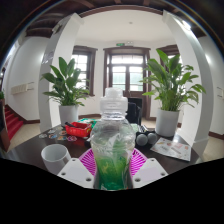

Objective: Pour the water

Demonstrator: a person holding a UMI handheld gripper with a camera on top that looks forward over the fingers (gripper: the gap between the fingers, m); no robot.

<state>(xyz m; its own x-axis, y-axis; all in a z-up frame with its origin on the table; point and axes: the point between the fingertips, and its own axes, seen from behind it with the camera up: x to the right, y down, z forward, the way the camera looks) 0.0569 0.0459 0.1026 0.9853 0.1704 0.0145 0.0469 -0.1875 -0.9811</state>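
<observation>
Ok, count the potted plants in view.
2. One leafy green potted plant stands beyond the clear plastic bottle to one side of the door, the other opposite. More may be hidden.

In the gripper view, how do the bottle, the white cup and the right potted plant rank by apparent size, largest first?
1. Bottle, held between the gripper fingers; its nearness to the camera inflates it.
2. Right potted plant, far behind the table, so its true size is probably bigger.
3. White cup, left of the bottle.
</observation>
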